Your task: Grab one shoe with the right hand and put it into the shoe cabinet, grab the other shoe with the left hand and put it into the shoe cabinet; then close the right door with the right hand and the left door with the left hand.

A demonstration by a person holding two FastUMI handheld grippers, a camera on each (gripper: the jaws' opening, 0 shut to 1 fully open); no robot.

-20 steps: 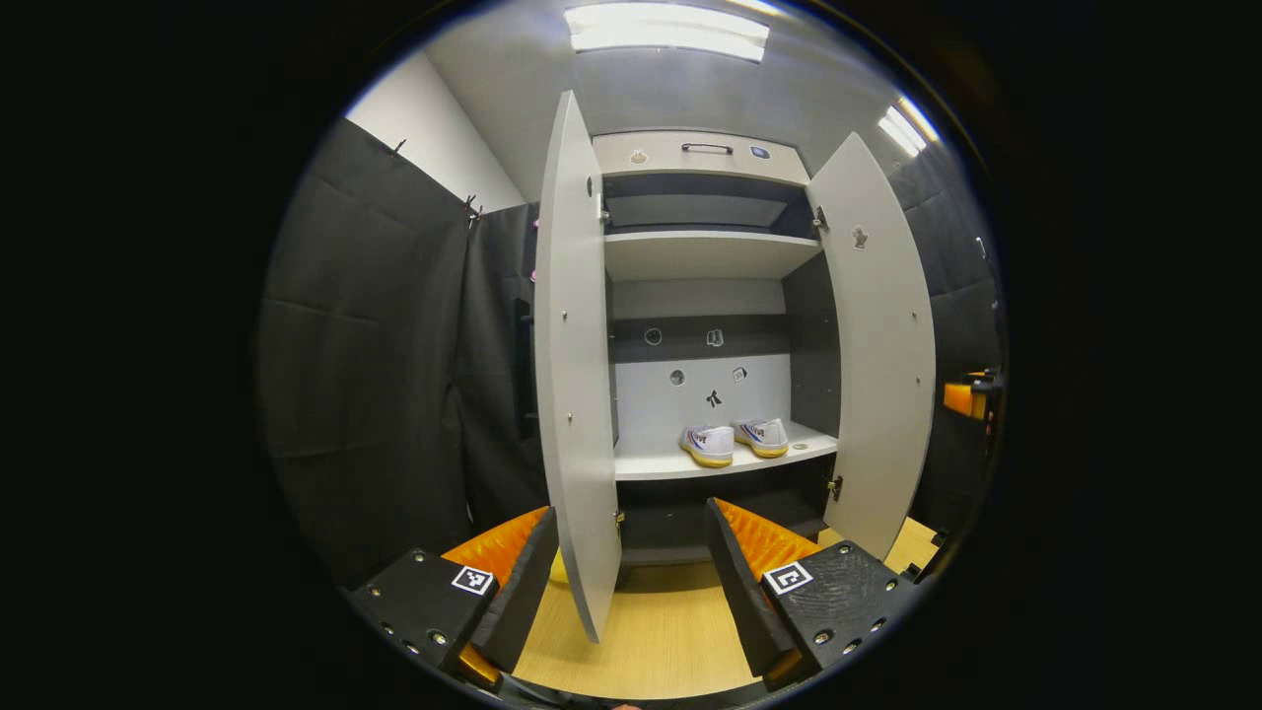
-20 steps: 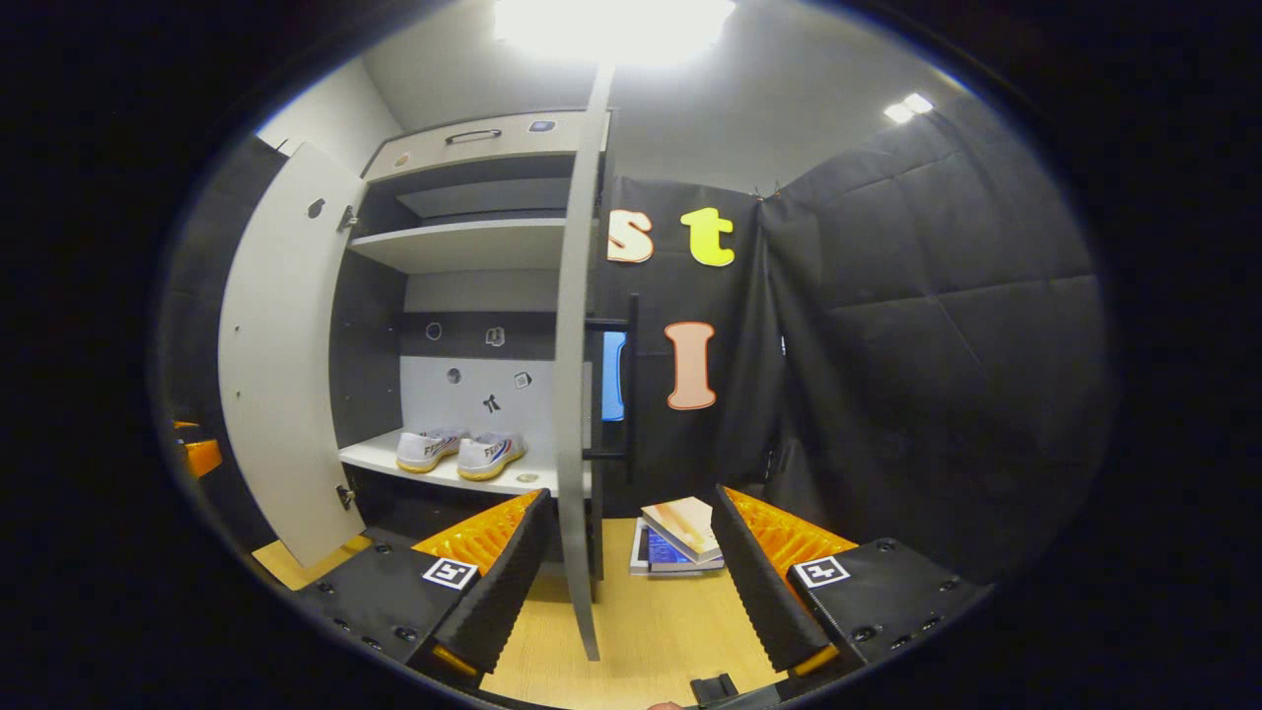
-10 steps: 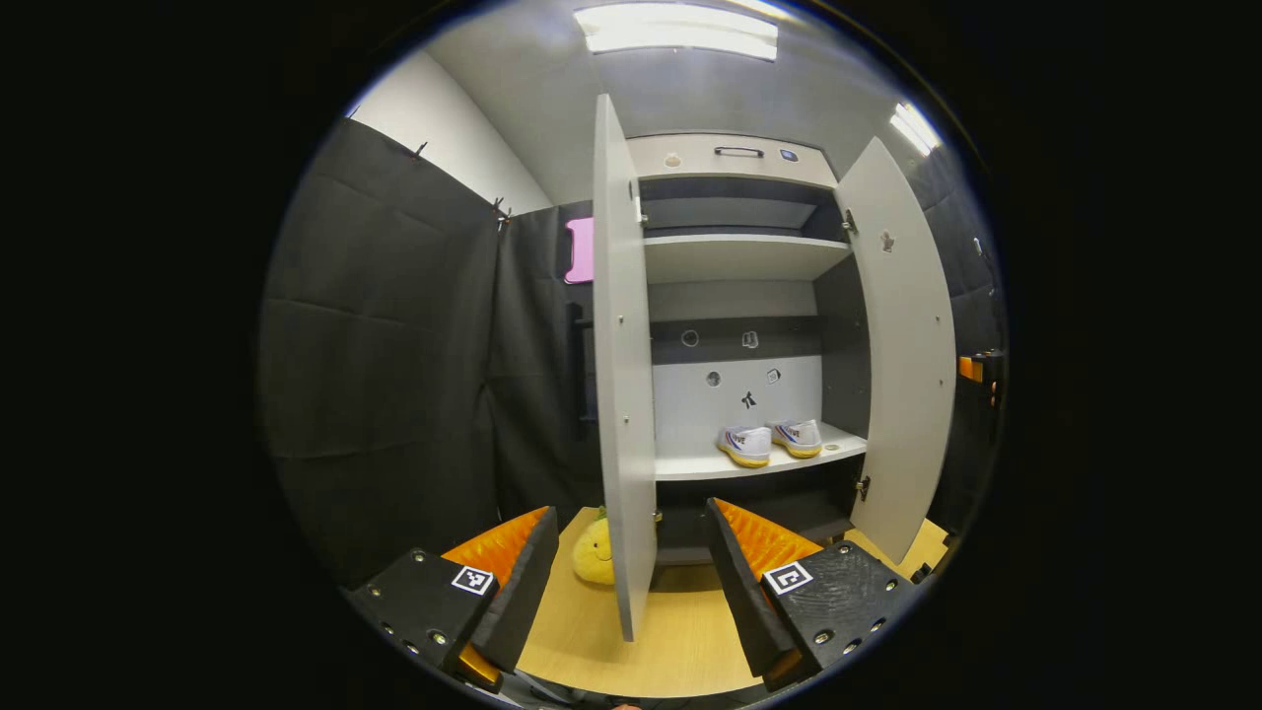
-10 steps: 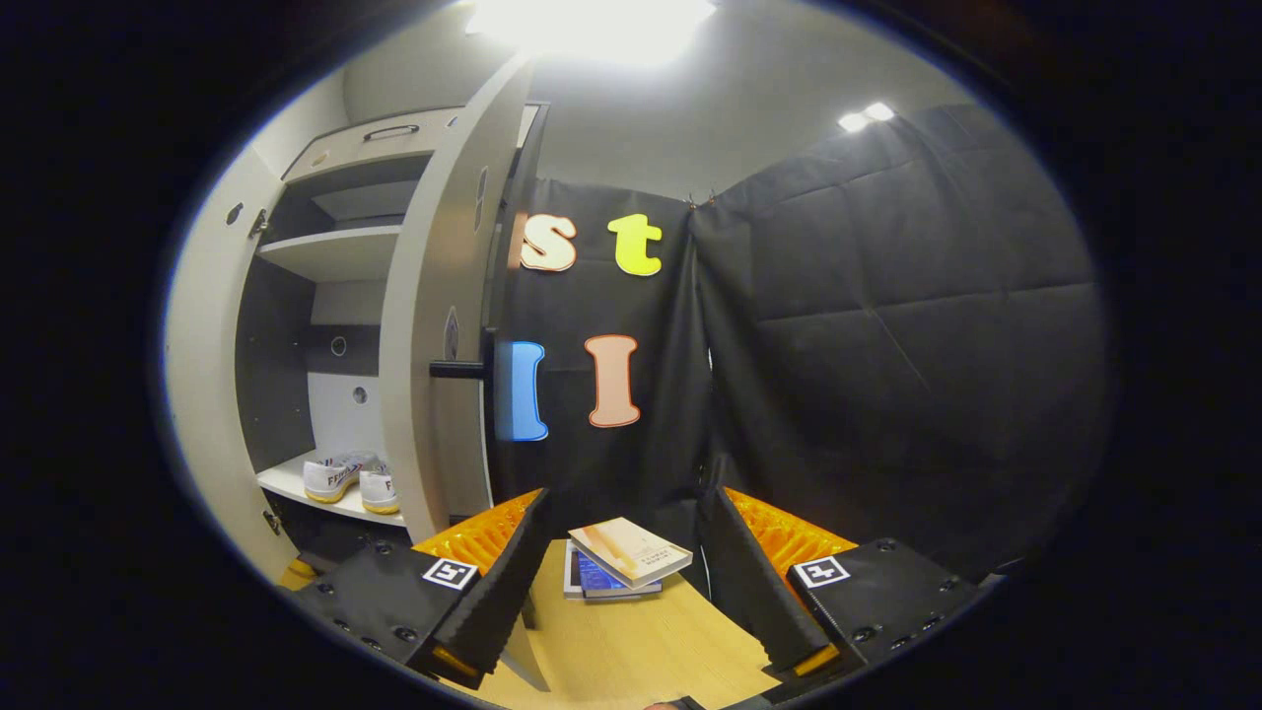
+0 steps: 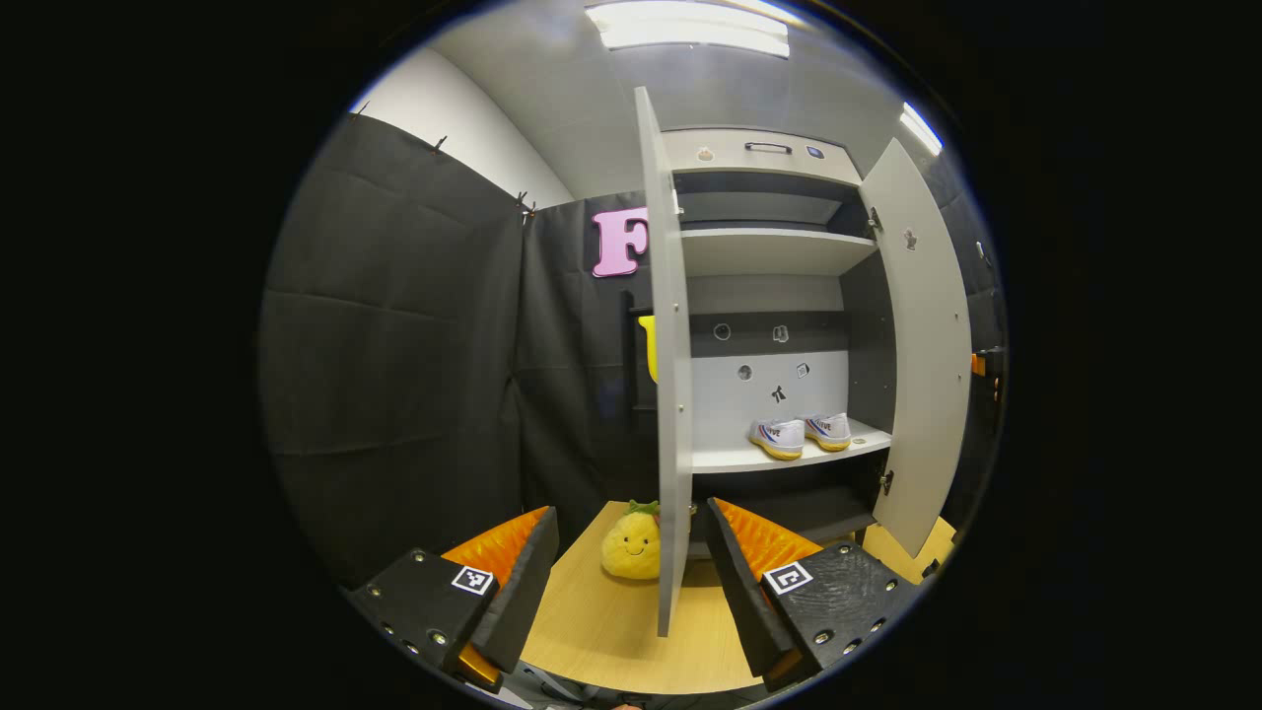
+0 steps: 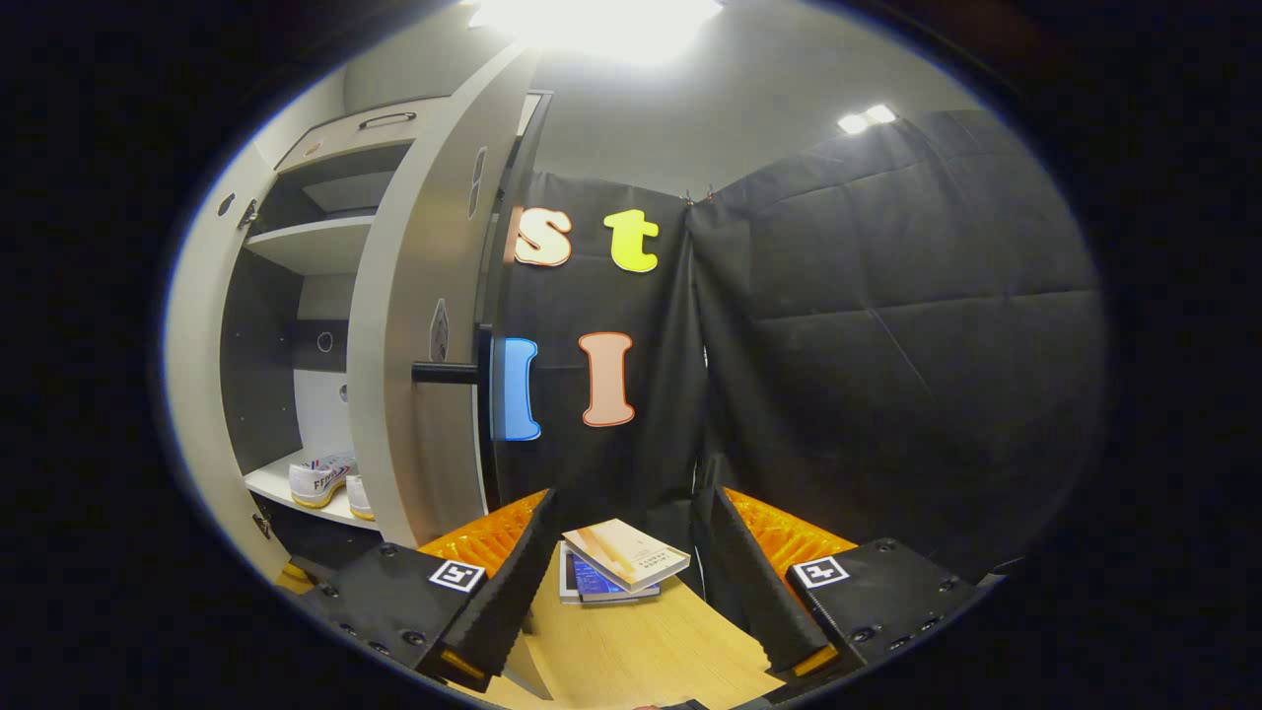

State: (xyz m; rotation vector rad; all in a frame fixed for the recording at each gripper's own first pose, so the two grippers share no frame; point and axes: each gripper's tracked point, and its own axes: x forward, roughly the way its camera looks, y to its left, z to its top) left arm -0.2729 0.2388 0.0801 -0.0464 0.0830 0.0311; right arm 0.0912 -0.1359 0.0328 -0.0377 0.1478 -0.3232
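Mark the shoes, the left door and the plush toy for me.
shoes (image 5: 801, 435), left gripper view, between the pair on the shelf.
left door (image 5: 672, 394), left gripper view, its edge.
plush toy (image 5: 632, 544), left gripper view, its face.

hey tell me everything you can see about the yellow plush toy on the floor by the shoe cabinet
The plush toy is a small, soft-looking yellow plush, rounded like a fruit, with a green tuft on top and a stitched smiling face. It sits upright on the light wooden floor, facing the left gripper view's camera, just left of the left door, whose edge hides its right side. The booth's black cloth wall hangs behind it. No gripper touches it.
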